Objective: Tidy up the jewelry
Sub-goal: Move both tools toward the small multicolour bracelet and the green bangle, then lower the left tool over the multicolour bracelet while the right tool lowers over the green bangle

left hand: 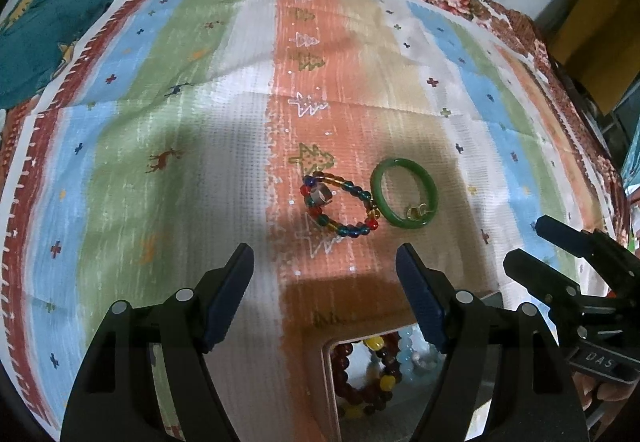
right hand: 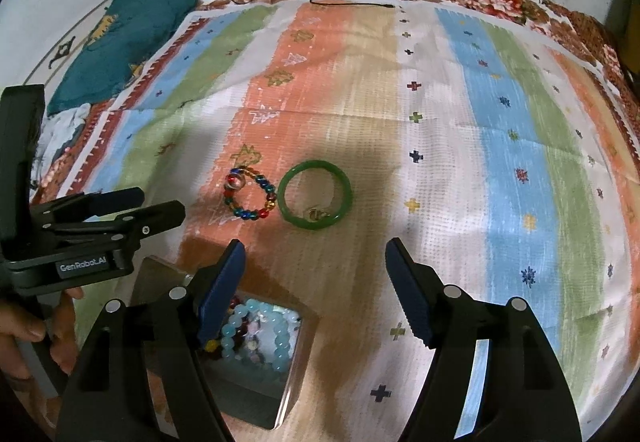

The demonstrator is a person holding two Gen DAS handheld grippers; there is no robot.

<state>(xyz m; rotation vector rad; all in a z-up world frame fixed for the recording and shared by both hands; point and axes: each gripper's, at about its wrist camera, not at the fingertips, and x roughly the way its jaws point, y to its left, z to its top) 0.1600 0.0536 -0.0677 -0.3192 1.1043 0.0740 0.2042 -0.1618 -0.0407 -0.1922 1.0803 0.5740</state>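
Two bracelets lie side by side, touching, on the striped cloth (right hand: 500,145): a multicolored beaded bracelet (right hand: 251,197) with a small ring (right hand: 239,182) resting on it, and a green jade bangle (right hand: 315,194) with a small gold piece (right hand: 317,215) inside. Both the left gripper (left hand: 325,264) and the right gripper (right hand: 312,256) hover released, holding nothing, near a jewelry box (right hand: 256,346) holding beaded bracelets.

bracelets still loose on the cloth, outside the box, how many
2: the multicolored bead bracelet on the orange stripe, and the green bangle just right of it. Smaller pieces lie on both. More bracelets sit in the box, partly hidden by the tongs.
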